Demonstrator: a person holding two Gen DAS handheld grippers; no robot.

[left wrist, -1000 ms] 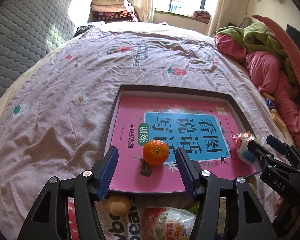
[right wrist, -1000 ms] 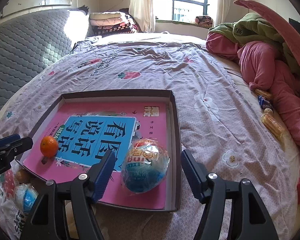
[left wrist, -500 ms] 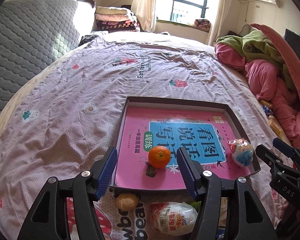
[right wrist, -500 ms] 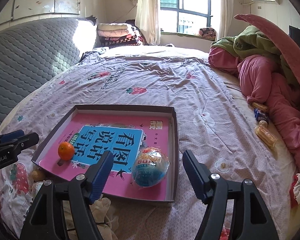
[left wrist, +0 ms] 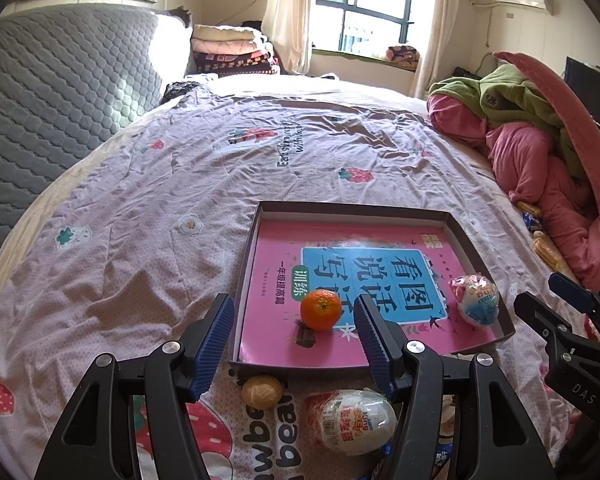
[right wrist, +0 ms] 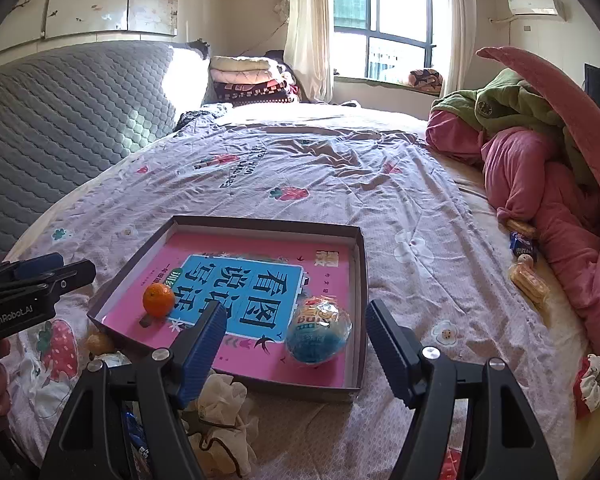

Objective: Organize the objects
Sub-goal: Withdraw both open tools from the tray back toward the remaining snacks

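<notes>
Lying in one tray [left wrist: 470, 242]: one orange [left wrist: 320, 309], one blue egg [left wrist: 477, 299]; outside, one white egg [left wrist: 354, 422]. Both tools, left tool [left wrist: 294, 346] and right tool [right wrist: 294, 346], spread, empty.

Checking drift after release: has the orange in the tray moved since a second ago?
No. The orange still sits on the lower left corner of the blue title panel of the book in the tray; only the camera pulled back.

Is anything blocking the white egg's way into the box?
Only the box near wall stands between; the white egg on the bedspread must clear it. Beyond it, bare book cover lies between the orange and blue egg.
</notes>
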